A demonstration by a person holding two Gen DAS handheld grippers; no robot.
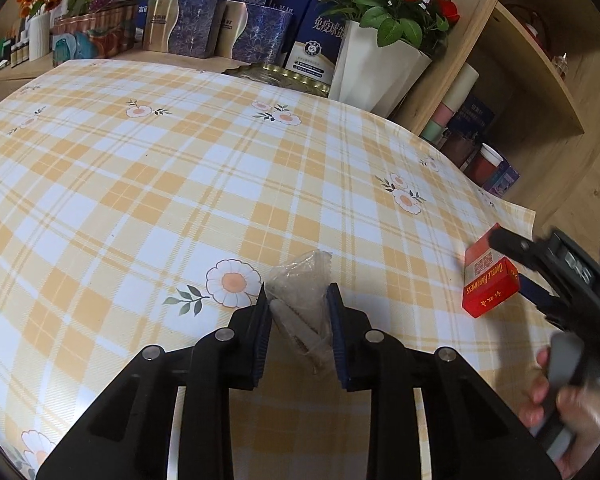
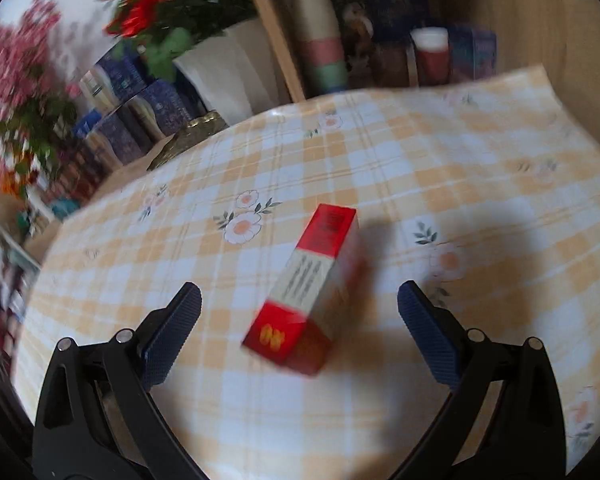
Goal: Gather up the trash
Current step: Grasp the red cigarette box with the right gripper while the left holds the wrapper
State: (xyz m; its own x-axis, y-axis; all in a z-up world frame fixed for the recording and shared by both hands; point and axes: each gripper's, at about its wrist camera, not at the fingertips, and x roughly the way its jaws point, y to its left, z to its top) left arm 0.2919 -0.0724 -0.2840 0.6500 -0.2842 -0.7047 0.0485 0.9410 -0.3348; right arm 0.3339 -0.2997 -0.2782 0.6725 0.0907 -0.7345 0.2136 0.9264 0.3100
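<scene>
A table covered with a yellow-and-white plaid tablecloth (image 1: 140, 184) printed with daisies fills both views.

In the left wrist view, the left gripper (image 1: 299, 300) points down at the cloth with its two blue-padded fingers (image 1: 263, 320) drawn in close on a crumpled clear plastic wrapper (image 1: 300, 296). The wrapper sits between the pads, its upper part sticking out past the fingertips and its lower part trailing back toward the camera; both pads appear to touch it, so the gripper is clenched on it. Off to the right on the cloth lies a red cigarette pack (image 1: 488, 276), near the table's right edge. The right gripper (image 1: 512, 268) reaches over that pack, one finger above it, and a person's hand (image 1: 568, 404) holds the gripper's handle at the lower right.

The right wrist view is blurred. It shows the right gripper (image 2: 300, 300) with its jaws spread wide, released, holding nothing. The red cigarette pack (image 2: 312, 292) lies on the cloth between the two fingers, angled up and to the right, touching neither pad as far as the blur allows one to tell.

At the back of the table stand a white pot of red roses (image 1: 380, 60), dark blue gift boxes (image 1: 196, 28) and a wooden shelf unit (image 1: 540, 92) with stacked cups.
</scene>
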